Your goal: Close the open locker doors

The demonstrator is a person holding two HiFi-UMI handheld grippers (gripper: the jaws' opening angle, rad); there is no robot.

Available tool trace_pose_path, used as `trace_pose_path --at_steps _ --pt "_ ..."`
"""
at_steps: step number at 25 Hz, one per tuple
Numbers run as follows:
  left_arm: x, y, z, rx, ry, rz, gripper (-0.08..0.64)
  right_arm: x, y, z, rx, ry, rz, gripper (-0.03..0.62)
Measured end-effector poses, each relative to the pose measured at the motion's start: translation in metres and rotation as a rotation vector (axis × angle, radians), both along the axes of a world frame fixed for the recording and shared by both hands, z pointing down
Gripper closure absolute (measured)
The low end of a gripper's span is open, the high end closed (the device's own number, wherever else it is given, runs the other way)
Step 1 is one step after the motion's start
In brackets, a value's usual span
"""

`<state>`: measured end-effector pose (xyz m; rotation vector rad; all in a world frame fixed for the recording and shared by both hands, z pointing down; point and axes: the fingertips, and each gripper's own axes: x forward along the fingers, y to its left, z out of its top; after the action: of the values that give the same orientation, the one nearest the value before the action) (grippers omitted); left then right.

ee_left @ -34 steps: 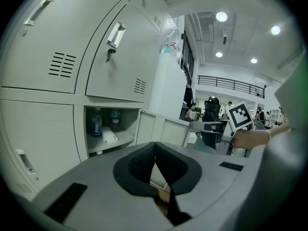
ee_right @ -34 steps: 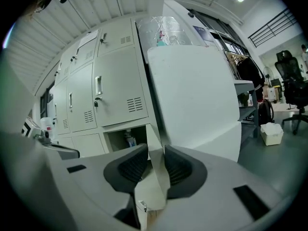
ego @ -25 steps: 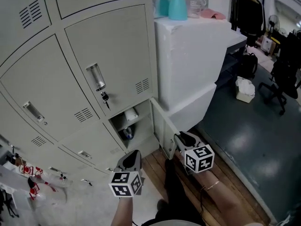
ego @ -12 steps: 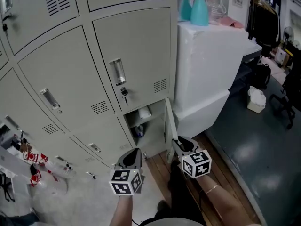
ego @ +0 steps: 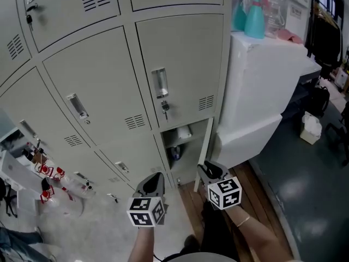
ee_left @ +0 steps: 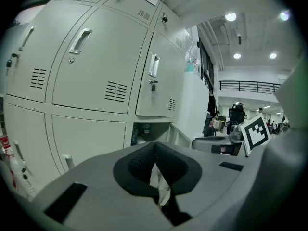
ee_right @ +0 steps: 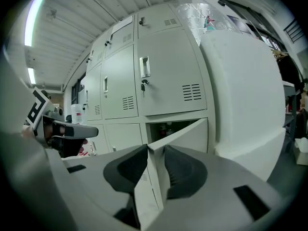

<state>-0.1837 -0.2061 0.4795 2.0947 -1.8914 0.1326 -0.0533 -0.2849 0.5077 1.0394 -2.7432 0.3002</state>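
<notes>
1. Standing half open at the lower centre of the head view, the locker door (ego: 205, 146) is a plain, pale grey metal panel, seen almost edge-on.
2. To its left, the open compartment (ego: 182, 146) shows a shelf with a white roll (ego: 185, 132).
3. The right gripper (ego: 206, 171) meets the door's lower edge. Its jaws have just been opening, but the edge sits between both pads with no visible gap.
4. The left gripper (ego: 152, 180), at lower centre-left, is apart from the lockers. Its jaws are together and hold nothing.
</notes>
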Motion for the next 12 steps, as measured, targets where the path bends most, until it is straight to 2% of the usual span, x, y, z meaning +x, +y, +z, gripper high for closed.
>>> trace_pose_path --at_steps 12 --pt "-0.042 0.013 0.0 -0.006 -0.009 -0.124 0.54 -0.055 -0.012 0.0 0.016 0.014 -0.096 0.486"
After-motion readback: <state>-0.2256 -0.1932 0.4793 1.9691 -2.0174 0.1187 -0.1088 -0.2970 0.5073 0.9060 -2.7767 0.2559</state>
